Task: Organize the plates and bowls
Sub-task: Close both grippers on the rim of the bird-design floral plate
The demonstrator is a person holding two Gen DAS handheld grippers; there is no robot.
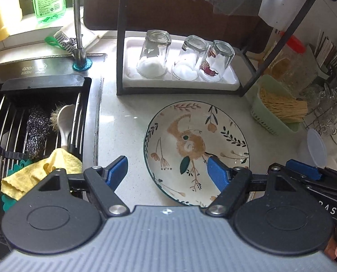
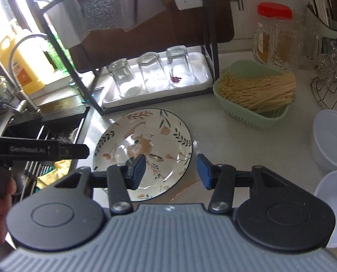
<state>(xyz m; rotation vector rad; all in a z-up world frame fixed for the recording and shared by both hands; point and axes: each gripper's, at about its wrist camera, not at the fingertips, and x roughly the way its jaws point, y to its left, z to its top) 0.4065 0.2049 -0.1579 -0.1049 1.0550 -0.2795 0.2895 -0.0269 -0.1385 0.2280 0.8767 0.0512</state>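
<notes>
The patterned plate (image 1: 196, 151) lay flat on the desk (image 1: 123, 127), in front of the black rack (image 1: 120, 45) whose white tray (image 1: 132, 45) carried three upturned glasses (image 1: 154, 54). Nothing had been lifted or stacked yet, so the task looked barely begun.

The left gripper (image 1: 167, 172) hovered above the plate's near-left rim with its fingers spread wide and holding nothing; one blue pad sat over the plate's inside, the other over bare desk. The right gripper (image 2: 170, 170) hung over the plate's right edge, its fingers likewise well apart and empty. In the right wrist view a pinkish rim (image 2: 184, 190) showed just beside the plate's near edge, perhaps a second dish, though too little of it was visible to tell.

Two white bowls (image 2: 331, 140) stood apart at the right of the desk, beside the green basket of noodles (image 2: 254, 93). By my reading, those bowls and the plate were all left to gather, and where they belonged was not shown. The sink rack (image 1: 32, 122) on the left held a scourer, a brush and a yellow cloth (image 1: 43, 170), no dishes that I could see.
</notes>
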